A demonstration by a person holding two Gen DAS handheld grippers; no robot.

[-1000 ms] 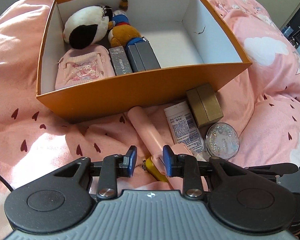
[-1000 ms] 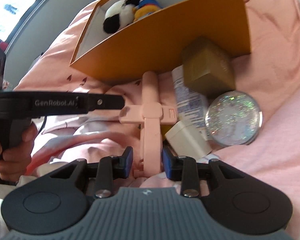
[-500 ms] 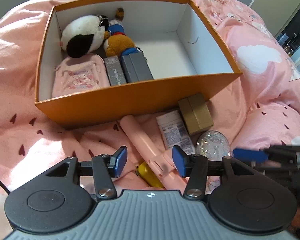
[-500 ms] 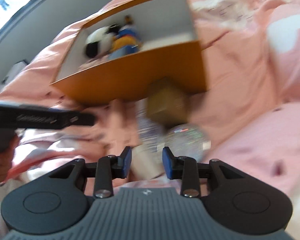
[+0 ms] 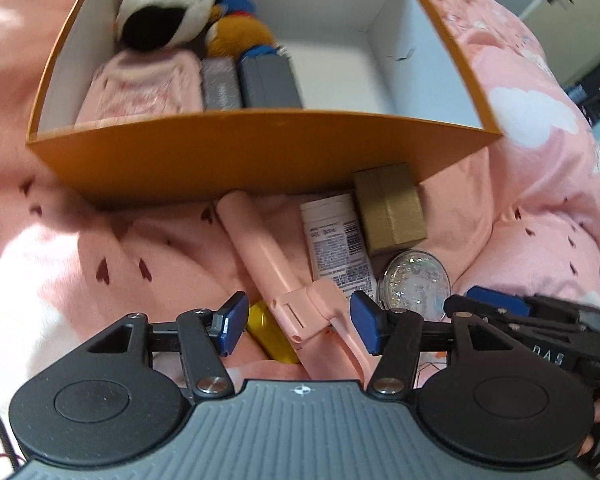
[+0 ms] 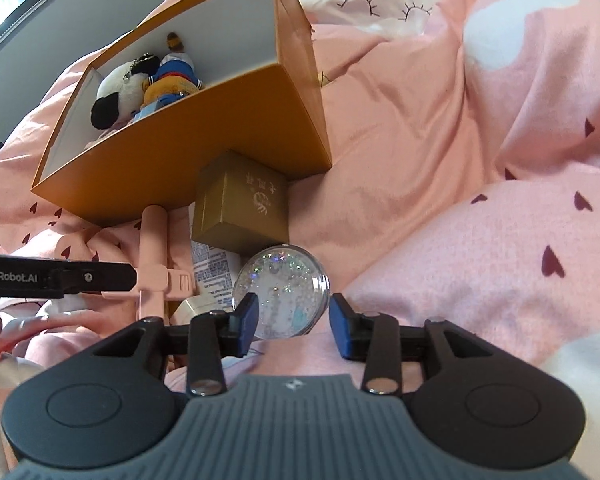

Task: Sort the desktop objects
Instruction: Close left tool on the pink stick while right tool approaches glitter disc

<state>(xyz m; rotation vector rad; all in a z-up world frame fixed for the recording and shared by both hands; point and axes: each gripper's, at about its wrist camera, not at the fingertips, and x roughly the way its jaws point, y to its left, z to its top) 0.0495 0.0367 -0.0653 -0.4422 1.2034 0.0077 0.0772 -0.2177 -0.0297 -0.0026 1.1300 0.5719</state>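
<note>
An orange box (image 5: 260, 152) on the pink bedding holds two plush toys (image 5: 168, 20), a pink pouch (image 5: 140, 88) and grey boxes (image 5: 268, 80). In front of it lie a pink folding holder (image 5: 268, 256), a white tube (image 5: 332, 236), a gold box (image 6: 240, 208), a yellow item (image 5: 272, 332) and a round glitter case (image 6: 284, 280). My left gripper (image 5: 298, 322) is opening over the holder's hinge and the yellow item, its pads clear of both. My right gripper (image 6: 293, 322) is opening too, with the glitter case just past its fingertips, untouched.
Rumpled pink bedding (image 6: 440, 140) rises in soft mounds to the right of the objects. The box's right half (image 5: 340, 68) is bare white floor. A hand (image 6: 40, 320) holds the left gripper at the lower left of the right wrist view.
My left jaws spread from nearly shut around the pink holder to wide apart. My right gripper swung right, from the holder to the glitter case, and its jaws widened.
</note>
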